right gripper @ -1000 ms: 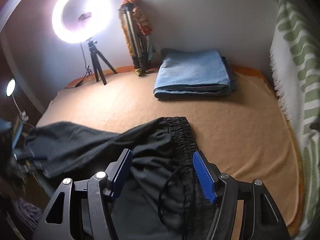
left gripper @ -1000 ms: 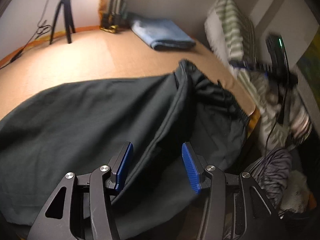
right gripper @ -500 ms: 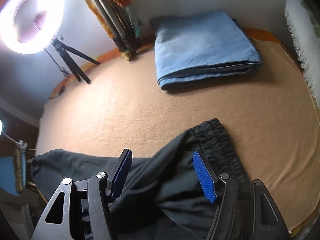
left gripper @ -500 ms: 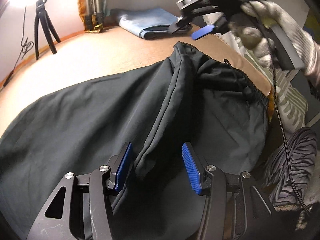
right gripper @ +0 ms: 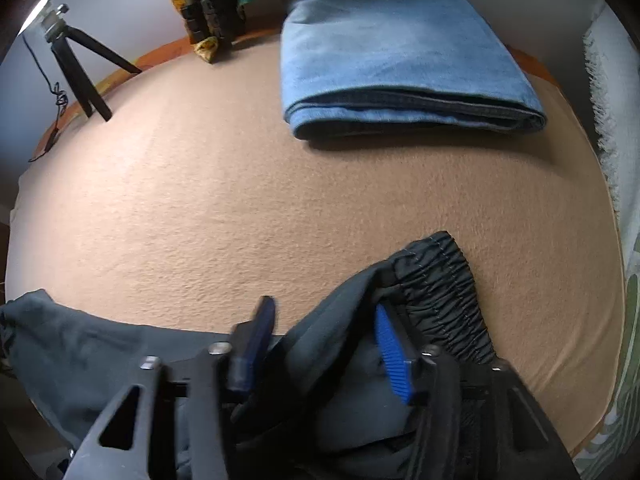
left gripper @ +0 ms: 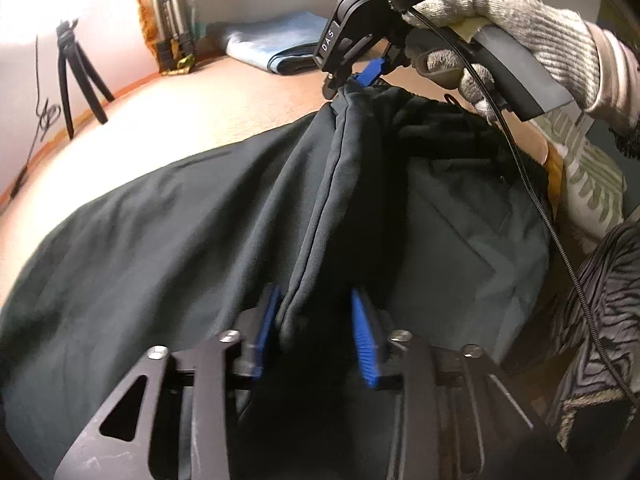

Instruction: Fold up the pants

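Dark grey pants [left gripper: 168, 240] lie spread on a tan blanket [right gripper: 280, 200]. A raised fold of the pants runs between my two grippers. My left gripper [left gripper: 316, 320] is open, its blue pads on either side of the near end of that fold. My right gripper [right gripper: 324, 340] is open around the fabric beside the elastic waistband [right gripper: 444, 300]. In the left wrist view the right gripper [left gripper: 360, 76], held by a gloved hand [left gripper: 520, 36], sits at the far end of the fold.
Folded blue jeans [right gripper: 400, 64] lie at the back of the blanket. A small tripod [right gripper: 76, 64] and a bundle of stands [right gripper: 208, 4] are at the back wall. A striped cloth [left gripper: 588, 184] lies at the right edge.
The right gripper has come down onto the waistband end of the pants. The left gripper has moved forward over the fold, its jaws narrower than before. The fold now stands lifted between them.
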The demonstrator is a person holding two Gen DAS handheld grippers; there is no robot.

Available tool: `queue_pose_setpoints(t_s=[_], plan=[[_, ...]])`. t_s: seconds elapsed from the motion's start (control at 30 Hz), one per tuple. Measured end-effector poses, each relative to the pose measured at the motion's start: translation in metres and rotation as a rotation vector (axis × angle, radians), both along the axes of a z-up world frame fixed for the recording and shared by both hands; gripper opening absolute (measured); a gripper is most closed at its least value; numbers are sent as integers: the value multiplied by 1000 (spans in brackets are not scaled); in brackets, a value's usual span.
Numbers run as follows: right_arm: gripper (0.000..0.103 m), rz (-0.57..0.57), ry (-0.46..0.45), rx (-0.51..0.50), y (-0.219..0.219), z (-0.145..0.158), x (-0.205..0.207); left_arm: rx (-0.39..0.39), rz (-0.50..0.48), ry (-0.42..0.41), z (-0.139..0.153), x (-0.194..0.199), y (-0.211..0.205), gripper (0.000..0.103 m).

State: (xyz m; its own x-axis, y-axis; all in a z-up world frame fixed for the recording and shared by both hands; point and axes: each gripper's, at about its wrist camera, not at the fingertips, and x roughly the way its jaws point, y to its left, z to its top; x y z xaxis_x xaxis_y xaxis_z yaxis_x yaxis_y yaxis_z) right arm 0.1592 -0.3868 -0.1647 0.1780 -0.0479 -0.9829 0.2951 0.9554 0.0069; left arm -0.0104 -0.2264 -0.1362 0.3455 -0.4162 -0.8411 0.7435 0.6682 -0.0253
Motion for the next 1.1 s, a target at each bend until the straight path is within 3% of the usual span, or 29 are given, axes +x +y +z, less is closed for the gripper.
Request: queue_pose_setpoints(t_s=[0.07, 0.27, 0.6, 0.73, 0.93, 1.1], plan=[[26, -20, -16, 19, -6, 2, -6, 4, -12, -12, 1, -1, 0, 12], [5, -50, -152, 74, -26, 34, -40, -44, -12, -25, 11, 0, 8, 6], [0, -57, -357, 147, -28, 91, -109, -88, -10, -52, 24, -9, 23, 3], [0, -92, -468, 171, -29, 108, -162, -120, -7, -50, 31, -17, 37, 3], [0, -217, -504, 229, -31, 69, -255, -102, -36, -22, 22, -33, 47, 3], [0, -236, -451, 265, -24, 31, -283, -60, -68, -17, 12, -46, 40, 3]])
